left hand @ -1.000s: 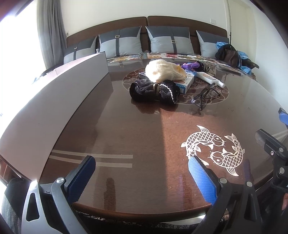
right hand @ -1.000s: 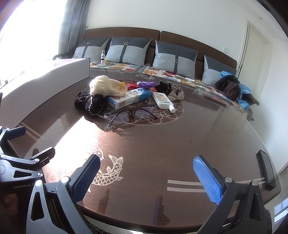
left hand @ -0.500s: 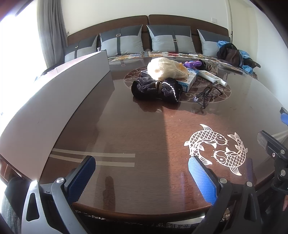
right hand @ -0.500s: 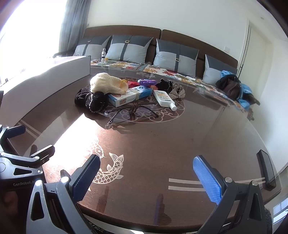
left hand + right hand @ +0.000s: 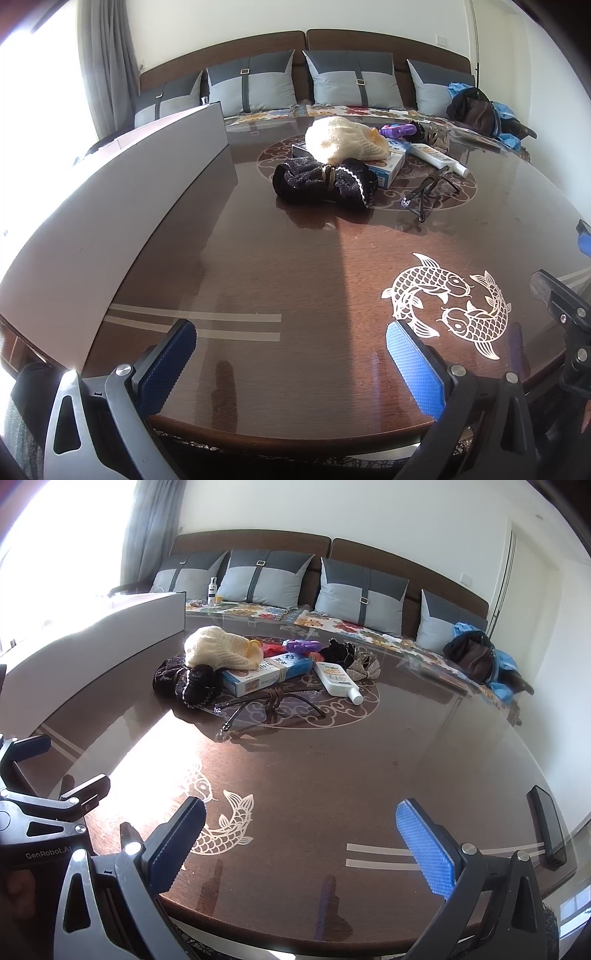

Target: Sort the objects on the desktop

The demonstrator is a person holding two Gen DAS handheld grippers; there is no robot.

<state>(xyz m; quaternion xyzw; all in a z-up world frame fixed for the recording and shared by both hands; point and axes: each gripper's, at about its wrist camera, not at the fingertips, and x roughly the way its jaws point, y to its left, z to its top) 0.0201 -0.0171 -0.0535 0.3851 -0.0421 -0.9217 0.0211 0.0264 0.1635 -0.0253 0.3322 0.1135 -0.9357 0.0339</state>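
Bare tabletop (image 5: 295,266) stretches from the near rim to the clutter around the blue box (image 5: 266,674) at the centre. Left gripper (image 5: 291,354) and right gripper (image 5: 301,843) hover there, jaws wide apart, holding nothing.

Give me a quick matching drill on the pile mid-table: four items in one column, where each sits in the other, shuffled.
Items:
1. cream knit hat
2. glasses
3. lotion bottle
4. phone

Places:
A. alone at the table's right edge
B. on top of the blue-and-white box
C. nearest the claws, in front of the box
D. right of the box, cap toward the camera

Pairs: 1-B, 2-C, 3-D, 4-A
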